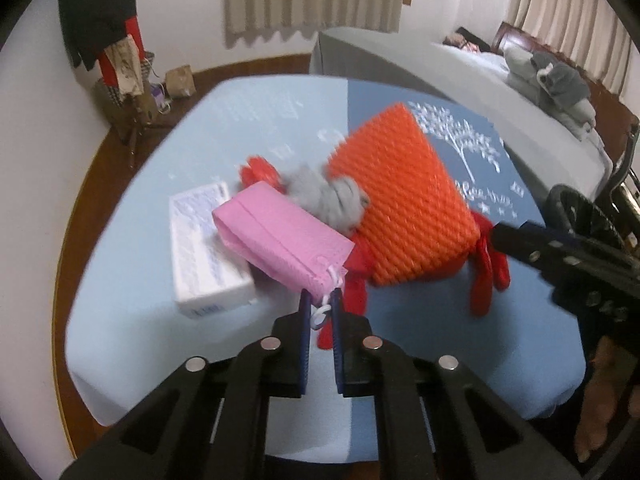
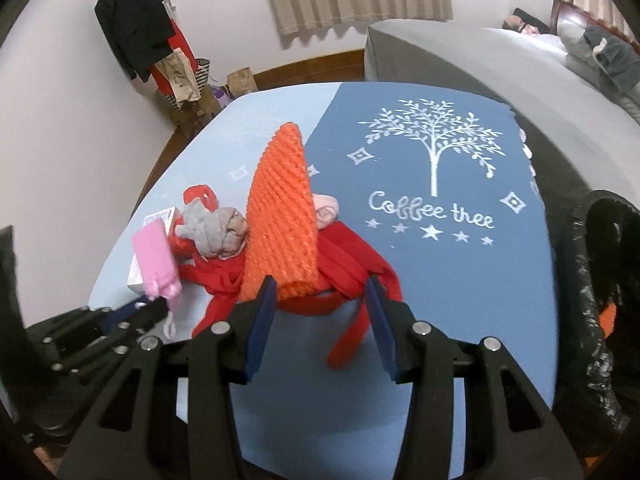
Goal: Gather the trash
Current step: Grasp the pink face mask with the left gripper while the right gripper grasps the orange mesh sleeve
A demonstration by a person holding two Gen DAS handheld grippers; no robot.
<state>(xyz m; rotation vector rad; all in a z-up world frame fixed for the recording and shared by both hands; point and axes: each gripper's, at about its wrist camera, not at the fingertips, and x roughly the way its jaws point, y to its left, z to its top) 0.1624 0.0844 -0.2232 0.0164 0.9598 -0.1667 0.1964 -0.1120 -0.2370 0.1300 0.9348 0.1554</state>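
A pile of trash lies on the blue table [image 1: 132, 312]: an orange foam net [image 1: 404, 200], a pink mask [image 1: 280, 240], a crumpled grey tissue [image 1: 332, 200], red ribbon [image 1: 486, 276] and a white box [image 1: 204, 252]. My left gripper [image 1: 321, 300] is shut on the pink mask's white ear loop and corner, lifting it. My right gripper [image 2: 320, 292] is open, its fingers either side of the orange net [image 2: 280, 220] and the red ribbon [image 2: 352, 260]. The mask [image 2: 154, 260] and grey tissue [image 2: 216, 228] show at the left of the right wrist view.
A black trash bag [image 2: 600, 280] hangs at the table's right edge. A bed [image 1: 460, 72] stands behind the table. A clothes rack with bags [image 1: 120, 60] stands at the far left wall. A pink crumpled tissue [image 2: 326, 208] lies behind the net.
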